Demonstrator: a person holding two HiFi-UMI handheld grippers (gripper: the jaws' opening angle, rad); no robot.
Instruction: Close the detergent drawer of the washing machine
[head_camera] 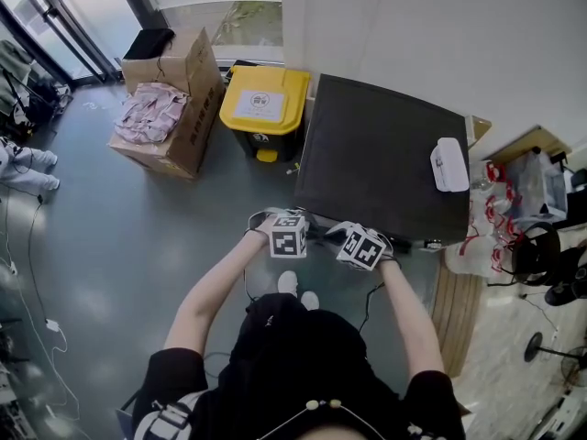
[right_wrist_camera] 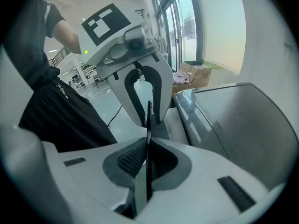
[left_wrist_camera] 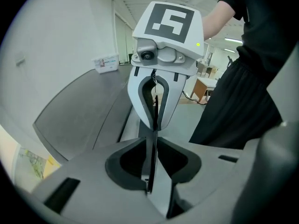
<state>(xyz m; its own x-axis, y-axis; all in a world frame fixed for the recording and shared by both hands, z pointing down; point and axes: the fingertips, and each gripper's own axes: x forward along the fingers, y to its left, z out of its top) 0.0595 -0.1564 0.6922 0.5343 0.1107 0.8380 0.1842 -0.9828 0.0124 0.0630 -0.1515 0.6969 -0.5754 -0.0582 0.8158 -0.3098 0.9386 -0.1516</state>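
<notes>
The washing machine's dark grey top [head_camera: 376, 154] lies ahead of me, with a white box [head_camera: 449, 165] on it. From above, its front and the detergent drawer are hidden. Both grippers hover at the front edge, tips turned toward each other. My left gripper [head_camera: 310, 233] is shut and holds nothing; its jaws [left_wrist_camera: 154, 97] show only a thin seam. My right gripper [head_camera: 332, 236] is shut and empty too [right_wrist_camera: 149, 111]. Each gripper view shows the other gripper head-on, tips nearly meeting, and the machine's top [left_wrist_camera: 79, 111] [right_wrist_camera: 243, 120] alongside.
A yellow bin [head_camera: 264, 108] and a cardboard box of clothes [head_camera: 170, 108] stand left of the machine. Plastic bags [head_camera: 486, 236] and a wooden shelf [head_camera: 532, 140] crowd its right side. Cables [head_camera: 37, 273] trail over the grey floor. My black-clad body is close behind the grippers.
</notes>
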